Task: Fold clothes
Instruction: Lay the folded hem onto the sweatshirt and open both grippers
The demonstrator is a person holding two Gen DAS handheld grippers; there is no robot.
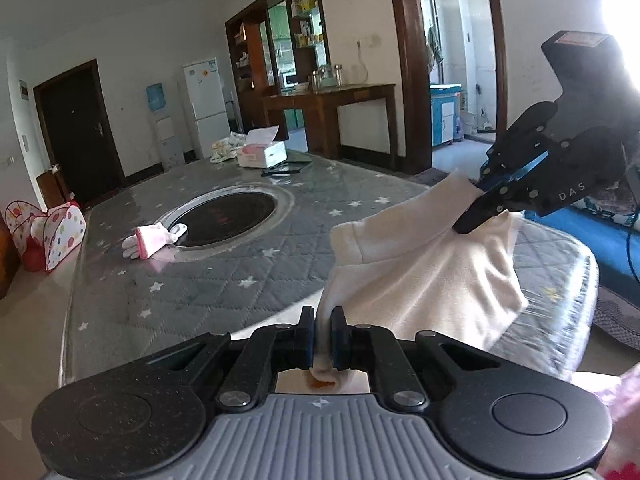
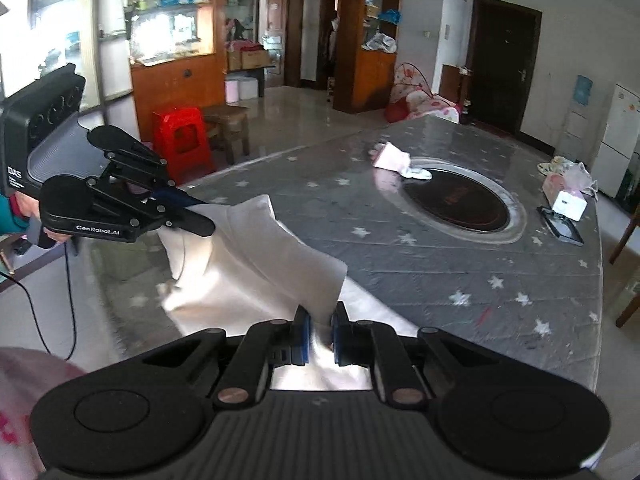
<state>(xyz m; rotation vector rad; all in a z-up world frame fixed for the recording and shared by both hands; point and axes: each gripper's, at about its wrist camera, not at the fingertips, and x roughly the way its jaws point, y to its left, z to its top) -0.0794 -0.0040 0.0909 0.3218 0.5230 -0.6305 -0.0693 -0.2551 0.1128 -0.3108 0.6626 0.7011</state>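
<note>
A cream-white garment (image 1: 424, 276) hangs stretched between my two grippers above the near part of the grey star-patterned table (image 1: 224, 256). My left gripper (image 1: 323, 332) is shut on one edge of it. My right gripper (image 1: 476, 200) is shut on the other edge, higher up at the right. In the right wrist view the garment (image 2: 248, 264) runs from my right gripper (image 2: 320, 332) to my left gripper (image 2: 200, 216). Its lower part sags toward the table (image 2: 440, 280).
A small pink and white garment (image 1: 150, 240) lies by the round black inset (image 1: 228, 216) in the table's middle. A tissue box (image 1: 262, 154) and a dark flat object (image 2: 560, 226) sit at the far end. A red stool (image 2: 184, 140) stands beside the table.
</note>
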